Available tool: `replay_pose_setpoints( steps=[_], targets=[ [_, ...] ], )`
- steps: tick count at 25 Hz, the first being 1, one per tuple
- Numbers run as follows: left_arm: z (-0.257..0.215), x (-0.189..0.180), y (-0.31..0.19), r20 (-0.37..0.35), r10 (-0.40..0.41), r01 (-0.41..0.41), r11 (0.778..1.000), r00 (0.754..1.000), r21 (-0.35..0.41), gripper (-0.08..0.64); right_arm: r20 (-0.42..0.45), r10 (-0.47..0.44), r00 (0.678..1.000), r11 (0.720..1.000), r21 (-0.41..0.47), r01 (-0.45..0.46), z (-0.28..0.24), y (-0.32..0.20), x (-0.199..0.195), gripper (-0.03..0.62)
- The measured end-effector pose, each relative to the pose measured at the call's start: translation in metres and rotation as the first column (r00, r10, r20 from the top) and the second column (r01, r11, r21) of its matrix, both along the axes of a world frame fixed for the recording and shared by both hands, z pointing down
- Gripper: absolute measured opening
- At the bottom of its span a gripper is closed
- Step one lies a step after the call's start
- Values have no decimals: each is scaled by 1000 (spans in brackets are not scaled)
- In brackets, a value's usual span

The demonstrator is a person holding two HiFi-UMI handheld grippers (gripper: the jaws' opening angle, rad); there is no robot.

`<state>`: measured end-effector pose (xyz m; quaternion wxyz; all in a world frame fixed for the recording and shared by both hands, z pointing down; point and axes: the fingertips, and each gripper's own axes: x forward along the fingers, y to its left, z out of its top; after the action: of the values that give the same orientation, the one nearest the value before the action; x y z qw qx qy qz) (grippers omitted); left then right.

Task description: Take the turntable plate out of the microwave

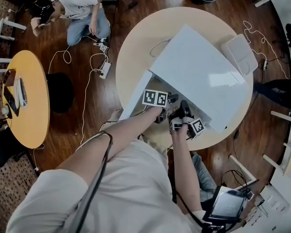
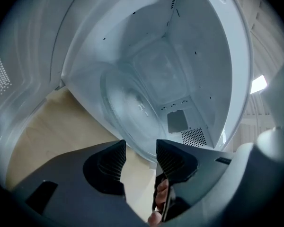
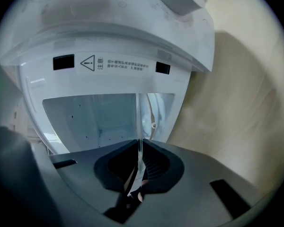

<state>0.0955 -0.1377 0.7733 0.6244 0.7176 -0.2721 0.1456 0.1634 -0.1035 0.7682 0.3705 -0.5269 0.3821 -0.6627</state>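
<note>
The white microwave (image 1: 199,72) stands on a round pale table (image 1: 136,47) with its door (image 1: 136,93) swung open to the left. In the left gripper view the clear glass turntable plate (image 2: 128,103) lies tilted in the cavity (image 2: 189,70). My left gripper (image 2: 139,152) is open, its tips just short of the plate's near rim, with nothing between them. In the right gripper view the plate (image 3: 140,117) shows edge-on as a thin glass line, and my right gripper (image 3: 139,143) is shut on that rim at the cavity's mouth. In the head view both grippers (image 1: 155,98) (image 1: 186,123) sit at the microwave's open front.
A flat white device (image 1: 239,52) lies on the table behind the microwave. A person (image 1: 80,8) sits on the wooden floor at the upper left among cables (image 1: 87,72). A yellow round table (image 1: 26,96) stands at the left.
</note>
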Motion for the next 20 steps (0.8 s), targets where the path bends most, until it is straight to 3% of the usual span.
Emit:
replay_pose_setpoints(
  steps=[11, 17, 20],
  targets=[
    [2, 3, -17, -16, -45, 45, 999, 999, -10, 186, 17, 1, 1000, 1000, 25, -2, 3, 8, -4, 31],
    [1, 1, -21, -77, -108, 105, 994, 991, -43, 183, 17, -5, 1000, 999, 40, 4, 2, 12, -8, 31],
    [0, -1, -24, -106, -148, 143, 988, 983, -52, 101, 28, 1, 1000, 998, 59, -3, -2, 12, -10, 31]
  ],
)
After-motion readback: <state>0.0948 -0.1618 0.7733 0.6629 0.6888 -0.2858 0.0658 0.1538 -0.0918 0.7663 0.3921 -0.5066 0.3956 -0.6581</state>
